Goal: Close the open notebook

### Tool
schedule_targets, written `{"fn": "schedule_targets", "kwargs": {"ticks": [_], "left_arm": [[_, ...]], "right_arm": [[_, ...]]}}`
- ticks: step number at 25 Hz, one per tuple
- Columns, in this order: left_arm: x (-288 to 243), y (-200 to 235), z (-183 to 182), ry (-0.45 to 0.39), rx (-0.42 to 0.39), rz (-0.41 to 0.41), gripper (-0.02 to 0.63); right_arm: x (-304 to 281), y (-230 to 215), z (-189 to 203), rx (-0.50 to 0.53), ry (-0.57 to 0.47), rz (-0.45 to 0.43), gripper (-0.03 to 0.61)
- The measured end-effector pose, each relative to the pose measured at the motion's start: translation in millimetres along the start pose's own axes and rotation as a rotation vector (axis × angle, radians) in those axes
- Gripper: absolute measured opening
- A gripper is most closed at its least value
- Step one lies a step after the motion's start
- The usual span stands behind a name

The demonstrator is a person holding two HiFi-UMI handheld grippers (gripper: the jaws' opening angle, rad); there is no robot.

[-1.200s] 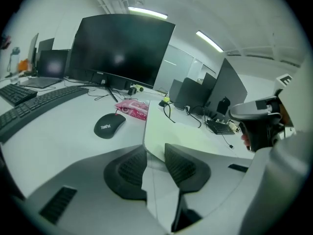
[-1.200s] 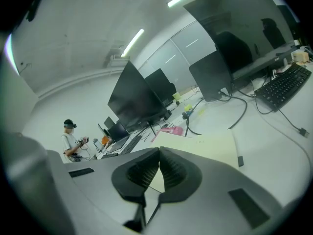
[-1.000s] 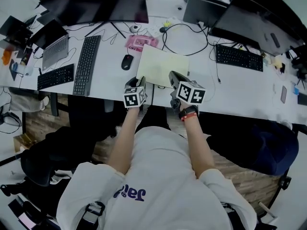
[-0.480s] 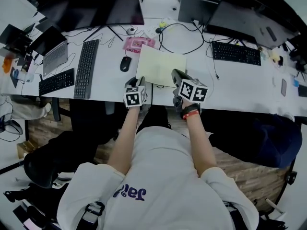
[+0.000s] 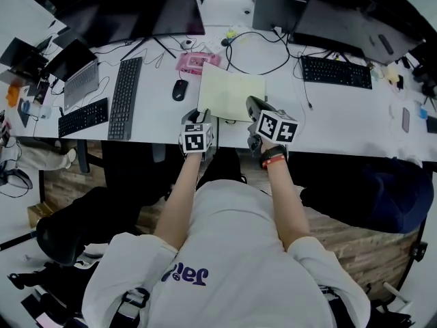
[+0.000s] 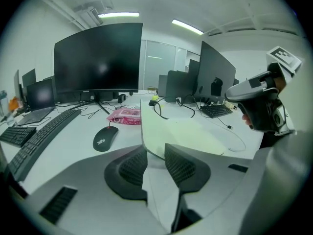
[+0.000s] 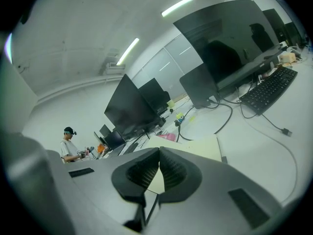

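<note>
A person is leaning over a white counter (image 5: 157,125), holding a pair of tongs in each hand. The left tongs (image 6: 155,152) are standing released, jaws apart. The near left corner of the pale yellow notebook (image 5: 232,93) is showing through the gap just ahead of them, and the pads are not pressing on it. The right tongs (image 7: 159,153) are clenched, tips meeting, with nothing seen pinched between them, and are hanging by the notebook's near right corner. The notebook is lying on the counter as one pale rectangle, just beyond both tongs. A black mouse (image 5: 179,89) is sitting ahead and left of the left tongs, with a pink packet (image 5: 198,61) farther ahead.
</note>
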State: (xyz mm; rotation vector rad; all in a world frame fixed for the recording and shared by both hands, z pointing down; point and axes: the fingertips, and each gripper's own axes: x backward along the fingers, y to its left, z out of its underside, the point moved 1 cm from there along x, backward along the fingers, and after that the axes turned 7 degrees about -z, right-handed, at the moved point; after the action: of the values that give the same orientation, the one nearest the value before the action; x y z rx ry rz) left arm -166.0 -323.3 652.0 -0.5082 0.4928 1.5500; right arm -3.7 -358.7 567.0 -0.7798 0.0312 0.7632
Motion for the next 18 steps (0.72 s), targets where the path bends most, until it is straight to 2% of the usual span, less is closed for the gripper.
{"fn": "schedule_targets", "kwargs": {"ticks": [9, 18], "left_arm": [[8.7, -15.9, -5.7, -0.022, -0.090, 0.002, 0.112], [16.4, -36.5, -12.7, -0.050, -0.114, 0.035, 0.078]], "right_arm": [[14.0, -0.8, -4.2, 0.003, -0.028, 0.004, 0.002], [30.6, -6.5, -12.3, 0.007, -0.061, 0.015, 0.002]]}}
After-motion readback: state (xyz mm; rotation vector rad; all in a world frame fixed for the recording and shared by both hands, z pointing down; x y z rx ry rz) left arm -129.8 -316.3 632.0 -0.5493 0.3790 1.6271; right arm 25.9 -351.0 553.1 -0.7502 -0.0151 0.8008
